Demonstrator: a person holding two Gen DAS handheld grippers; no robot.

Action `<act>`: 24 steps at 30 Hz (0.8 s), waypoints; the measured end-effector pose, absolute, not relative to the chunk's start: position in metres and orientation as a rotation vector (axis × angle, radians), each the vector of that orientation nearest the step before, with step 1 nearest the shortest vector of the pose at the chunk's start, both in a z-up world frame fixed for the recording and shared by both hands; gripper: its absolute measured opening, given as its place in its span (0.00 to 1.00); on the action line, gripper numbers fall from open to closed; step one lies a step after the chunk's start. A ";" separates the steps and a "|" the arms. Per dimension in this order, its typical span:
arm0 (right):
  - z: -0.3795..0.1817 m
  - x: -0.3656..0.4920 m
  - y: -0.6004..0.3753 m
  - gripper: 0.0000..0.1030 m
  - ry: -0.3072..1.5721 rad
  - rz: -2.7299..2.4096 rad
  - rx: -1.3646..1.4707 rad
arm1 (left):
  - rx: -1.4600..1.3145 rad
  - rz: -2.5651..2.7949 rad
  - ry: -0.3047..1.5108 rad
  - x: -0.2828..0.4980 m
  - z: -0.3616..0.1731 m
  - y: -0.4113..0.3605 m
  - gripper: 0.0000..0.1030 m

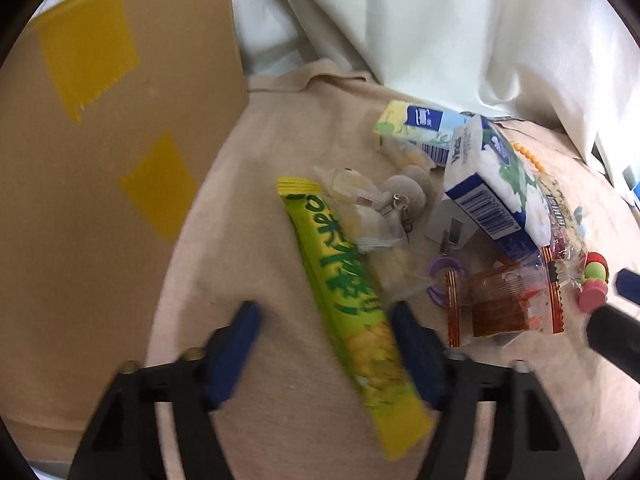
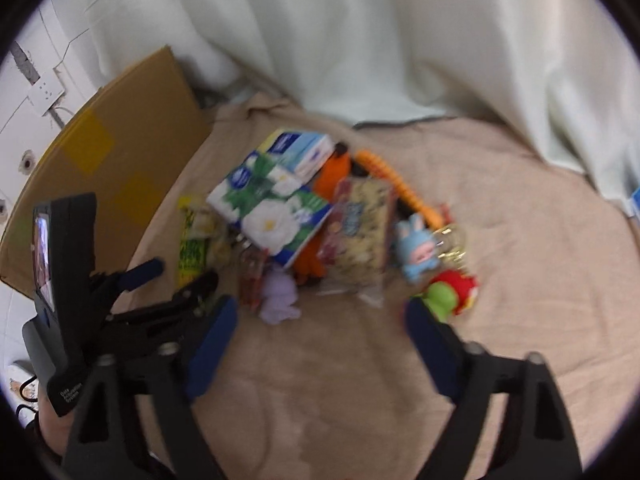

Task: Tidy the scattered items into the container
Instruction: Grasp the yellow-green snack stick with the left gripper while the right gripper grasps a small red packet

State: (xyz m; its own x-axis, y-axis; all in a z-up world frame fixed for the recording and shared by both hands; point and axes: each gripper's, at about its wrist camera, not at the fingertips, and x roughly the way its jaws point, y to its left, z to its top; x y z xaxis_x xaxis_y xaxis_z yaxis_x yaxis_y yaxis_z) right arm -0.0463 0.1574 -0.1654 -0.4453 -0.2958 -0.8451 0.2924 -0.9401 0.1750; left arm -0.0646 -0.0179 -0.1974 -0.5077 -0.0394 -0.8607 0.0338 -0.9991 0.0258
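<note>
A long yellow-green snack packet point(image 1: 344, 304) lies on the beige cloth, running between the fingers of my left gripper point(image 1: 326, 320). That gripper is open, with its right finger close against the packet's edge. The cardboard box point(image 1: 100, 160) with yellow tape stands at the left. In the right wrist view my right gripper point(image 2: 320, 316) is open and empty, hovering just short of the pile. Ahead of it lie a purple toy point(image 2: 280, 296), a red and green toy point(image 2: 448, 296) and a blue bunny toy point(image 2: 416, 252). The left gripper point(image 2: 176, 276) shows over the packet point(image 2: 192, 248).
The pile also holds a flowered tissue pack point(image 2: 272, 208), a second pack point(image 1: 416, 128), an orange wrapped snack point(image 1: 500, 304), a spotted snack bag point(image 2: 360, 224) and an orange bead string point(image 2: 400, 184). A white curtain point(image 2: 360, 40) hangs behind. Bare cloth point(image 2: 520, 240) spreads to the right.
</note>
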 end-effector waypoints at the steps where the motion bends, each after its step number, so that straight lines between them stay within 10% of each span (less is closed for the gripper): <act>1: -0.167 -0.046 0.156 0.80 -0.006 -2.409 1.409 | 1.537 -2.704 -0.003 -0.065 -0.197 -0.021 0.54; 19: -0.180 -0.053 0.129 0.75 -0.082 -2.357 1.349 | 1.528 -2.801 -0.052 -0.054 -0.196 -0.022 0.54; 24: -0.181 -0.050 0.119 0.53 -0.035 -2.337 1.361 | 1.518 -2.814 -0.055 -0.052 -0.196 -0.023 0.54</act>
